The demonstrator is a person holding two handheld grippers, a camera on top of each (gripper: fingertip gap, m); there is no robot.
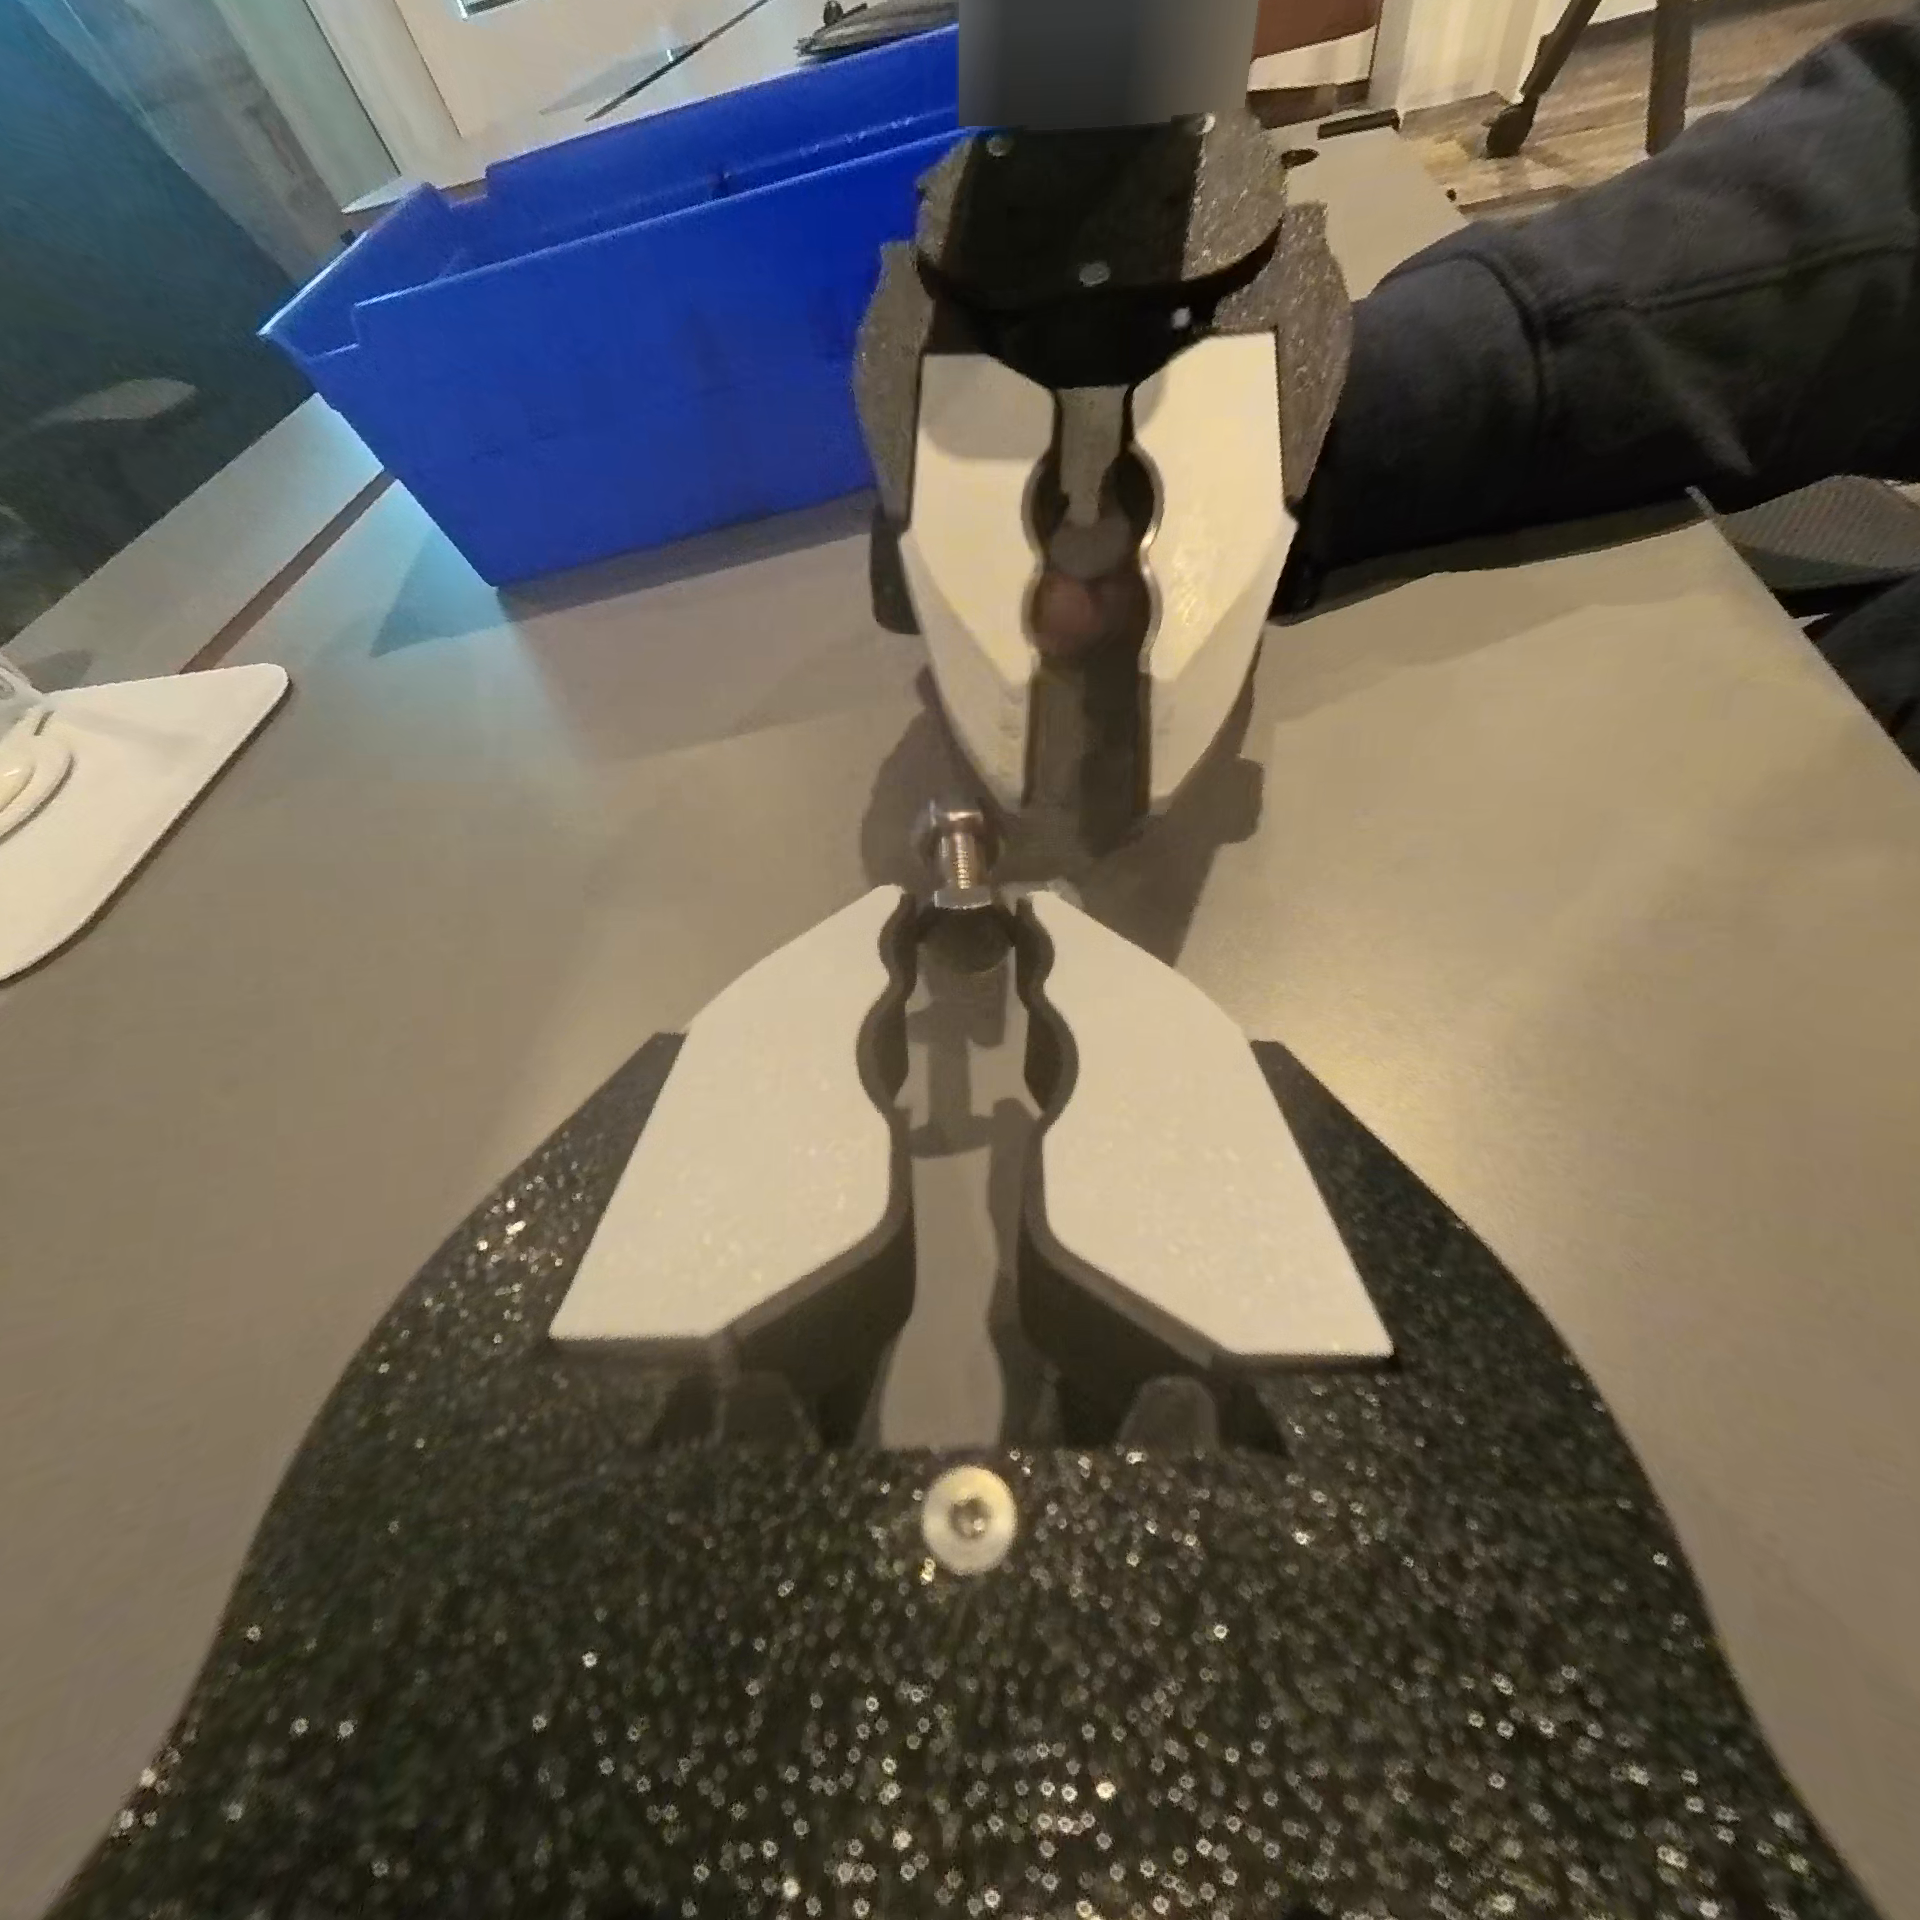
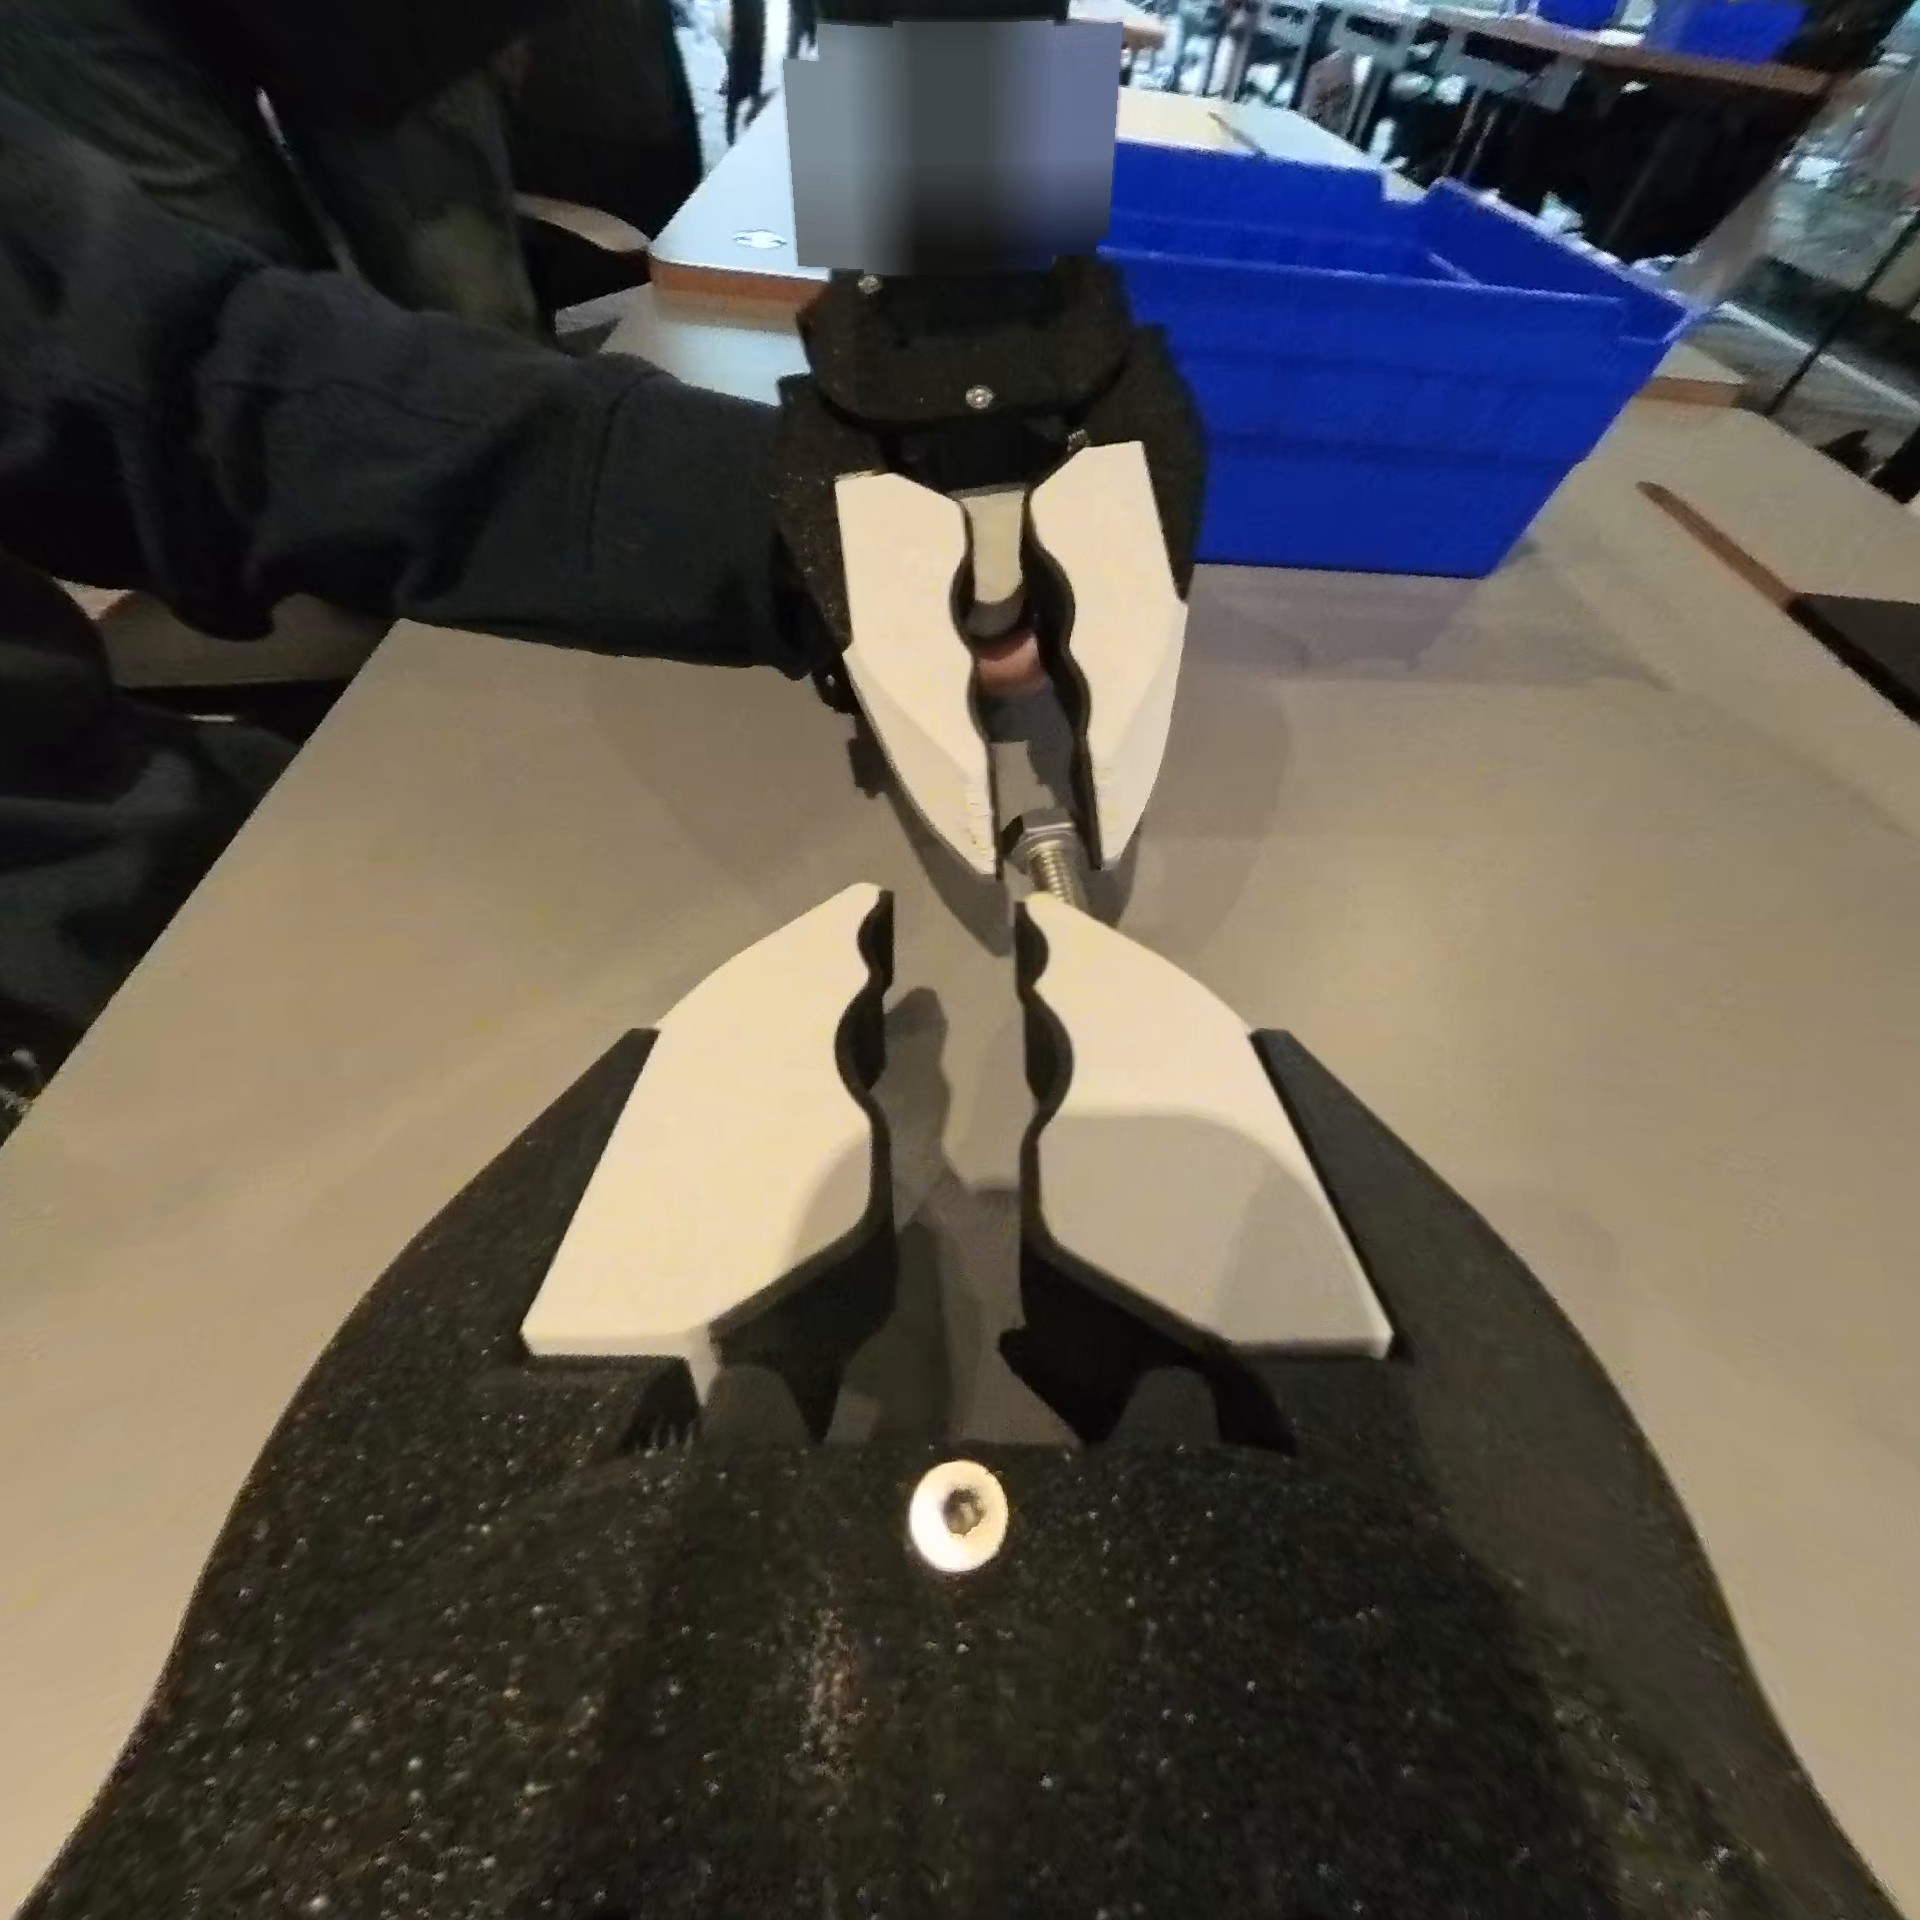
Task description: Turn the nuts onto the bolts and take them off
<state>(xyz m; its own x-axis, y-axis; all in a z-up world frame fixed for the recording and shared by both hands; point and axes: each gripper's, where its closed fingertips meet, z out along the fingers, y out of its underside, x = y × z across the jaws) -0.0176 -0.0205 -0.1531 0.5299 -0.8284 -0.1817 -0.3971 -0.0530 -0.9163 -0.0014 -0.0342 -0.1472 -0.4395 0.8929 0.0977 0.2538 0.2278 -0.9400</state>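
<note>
My left gripper (image 1: 964, 906) is shut on the head end of a steel bolt (image 1: 951, 857), held just above the grey table (image 1: 416, 935). The threaded shaft points away from the gripper. A nut (image 1: 938, 821) sits near the shaft's far end. My right gripper (image 2: 954, 906) faces the left one, open and empty. In the left wrist view its tips (image 1: 1086, 800) are just right of the nut, apart from it. In the right wrist view the left gripper (image 2: 1047, 854) holds the bolt (image 2: 1058, 878), whose end is hidden behind my right fingertip (image 2: 1039, 925).
A blue plastic bin (image 1: 623, 364) stands at the table's far side and shows in the right wrist view (image 2: 1403, 416). A white mat (image 1: 135, 790) lies at the left edge. Dark sleeves (image 2: 364, 468) reach in behind each gripper. A dark flat object (image 2: 1860, 644) lies at the right. Left and right tips are no more than a few centimetres apart.
</note>
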